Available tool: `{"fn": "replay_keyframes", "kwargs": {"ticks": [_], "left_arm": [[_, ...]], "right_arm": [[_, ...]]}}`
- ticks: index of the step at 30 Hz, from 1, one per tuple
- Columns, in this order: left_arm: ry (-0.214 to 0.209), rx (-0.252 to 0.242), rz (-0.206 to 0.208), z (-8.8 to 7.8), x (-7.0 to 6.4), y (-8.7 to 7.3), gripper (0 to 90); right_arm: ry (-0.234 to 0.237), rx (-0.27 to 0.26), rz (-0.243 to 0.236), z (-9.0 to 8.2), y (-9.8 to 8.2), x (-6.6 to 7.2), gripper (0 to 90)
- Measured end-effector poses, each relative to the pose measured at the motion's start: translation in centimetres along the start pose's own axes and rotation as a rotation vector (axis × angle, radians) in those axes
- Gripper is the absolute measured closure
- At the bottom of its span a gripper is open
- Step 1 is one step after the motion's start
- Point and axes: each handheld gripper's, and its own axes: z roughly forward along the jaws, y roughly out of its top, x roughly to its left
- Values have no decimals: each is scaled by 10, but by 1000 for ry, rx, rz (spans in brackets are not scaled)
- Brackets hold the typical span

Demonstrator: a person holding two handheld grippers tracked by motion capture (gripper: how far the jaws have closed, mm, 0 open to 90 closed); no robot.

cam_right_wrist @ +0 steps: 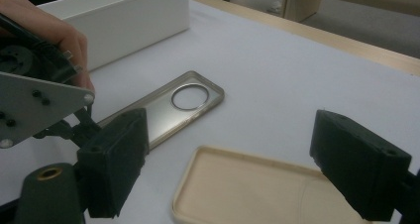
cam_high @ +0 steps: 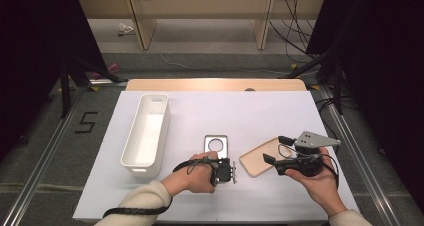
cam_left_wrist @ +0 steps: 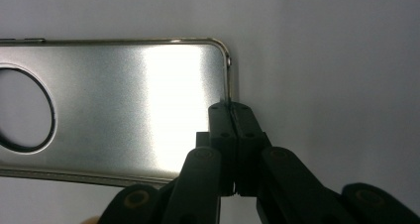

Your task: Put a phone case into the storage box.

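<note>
Your left gripper [cam_left_wrist: 232,116] has its jaws pressed together at the tips, right at the long edge of the silver phone case [cam_left_wrist: 124,105], near one rounded corner; a thin sliver of that edge seems to sit between the tips, though you cannot tell for sure from the left gripper view whether it is pinched. The case lies flat on the white surface [cam_left_wrist: 322,50], spreading away to the left of those jaws, its round camera hole at the far end from them. Your right gripper [cam_right_wrist: 228,164] holds its jaws wide apart with nothing between the pads, hovering over the beige phone case [cam_right_wrist: 257,194], which lies open side up just below and ahead of them and holds nothing. Beyond the left-hand jaw in the right gripper view, the silver case sits just beside the beige one without touching it, and your left hand [cam_right_wrist: 49,30] shows past that. Farther out from your left jaws in the high view, the long white bin [cam_high: 147,133] stands on the surface well apart from the cases, up and to their left, with nothing inside it.
</note>
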Motion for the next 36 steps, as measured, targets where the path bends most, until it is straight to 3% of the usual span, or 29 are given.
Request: {"fn": "replay_keyframes", "kwargs": {"ticks": [5,9,11,13,15,18,21,22,26,28,29,36], "left_arm": [[27,-25,-1,-4,-4,-4,887],[75,-59,2,-11,-8,-9,887],[115,-92,11,-16,-11,-12,887],[142,-121,-5,-18,-14,-15,887],[201,-146,10,-21,-16,-18,888],[228,-150,4,-23,-17,-21,888],[239,-157,-3,-24,-19,-24,888],[260,-168,3,-23,-20,-25,888],[287,-155,12,-24,-23,-29,889],[311,-178,0,-25,-24,-31,889],[306,-184,-17,-25,-26,-32,889],[335,-219,-1,-28,-30,-35,889]], "right_arm": [[-1,4,1,0,0,0,163],[-2,5,2,1,0,0,163],[-2,6,8,2,0,0,163],[0,6,14,3,1,0,163],[3,5,21,5,2,0,163],[20,1,49,11,5,2,165],[45,14,55,25,10,7,167],[54,18,58,28,11,9,168],[90,29,75,52,22,14,181],[108,36,98,63,27,15,196],[113,37,106,69,29,15,201],[137,76,157,102,39,12,235]]}}
